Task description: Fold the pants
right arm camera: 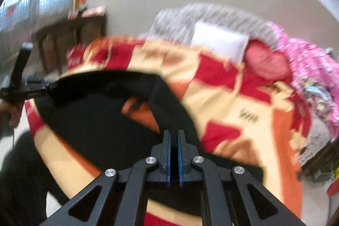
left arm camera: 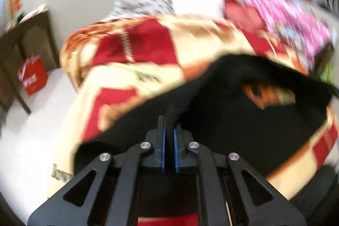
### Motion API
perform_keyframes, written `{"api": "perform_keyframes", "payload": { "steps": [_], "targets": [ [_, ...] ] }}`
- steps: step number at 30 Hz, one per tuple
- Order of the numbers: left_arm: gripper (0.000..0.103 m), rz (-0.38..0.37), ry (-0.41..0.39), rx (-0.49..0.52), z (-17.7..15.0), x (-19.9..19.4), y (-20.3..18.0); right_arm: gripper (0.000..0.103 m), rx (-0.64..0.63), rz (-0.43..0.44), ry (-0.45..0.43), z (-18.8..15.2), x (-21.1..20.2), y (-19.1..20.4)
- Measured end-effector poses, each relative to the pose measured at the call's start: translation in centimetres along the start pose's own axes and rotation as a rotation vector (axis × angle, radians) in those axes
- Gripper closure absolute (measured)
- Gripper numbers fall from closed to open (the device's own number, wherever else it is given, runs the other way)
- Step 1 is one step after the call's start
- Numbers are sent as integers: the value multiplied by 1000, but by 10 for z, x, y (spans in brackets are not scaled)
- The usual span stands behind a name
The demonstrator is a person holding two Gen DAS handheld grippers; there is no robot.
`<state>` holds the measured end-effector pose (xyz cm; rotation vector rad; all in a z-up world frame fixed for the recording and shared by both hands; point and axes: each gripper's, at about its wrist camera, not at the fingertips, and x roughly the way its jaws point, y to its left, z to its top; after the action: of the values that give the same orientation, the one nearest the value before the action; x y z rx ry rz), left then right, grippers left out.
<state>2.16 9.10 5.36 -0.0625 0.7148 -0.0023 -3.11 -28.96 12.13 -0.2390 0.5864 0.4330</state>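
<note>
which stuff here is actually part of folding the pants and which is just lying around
Part of the job:
black pants
left gripper, shut on the pants
right gripper, shut on the pants
red and cream blanket, under the pants

Just lying about:
white pillow
pink patterned bedding
red bag
wooden table

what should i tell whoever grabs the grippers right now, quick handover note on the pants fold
Left gripper: jaws shut on a bunched edge of the black pants.
Right gripper: jaws shut on another edge of the same pants; the left gripper also shows at the far left of the right wrist view.
Where things are: the pants hang lifted between the two grippers over the red and cream blanket on the bed, with a gap in the cloth showing the blanket beneath.
Done: both edges gripped and raised.
Left: no finished fold is visible; lay the cloth down and complete the folds. Both views are motion-blurred, so finer detail is unclear.
</note>
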Motion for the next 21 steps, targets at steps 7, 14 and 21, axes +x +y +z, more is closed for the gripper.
{"api": "perform_keyframes", "payload": {
  "steps": [7,14,21],
  "targets": [
    [98,68,-73,-129,69,13,61,99,56,41,-279,57,-98,-1],
    [98,105,51,-147,76,83,66,99,211,20,-111,85,-38,-53],
    [91,168,100,-190,74,116,69,89,297,-315,67,79,96,-134]
  ]
}}
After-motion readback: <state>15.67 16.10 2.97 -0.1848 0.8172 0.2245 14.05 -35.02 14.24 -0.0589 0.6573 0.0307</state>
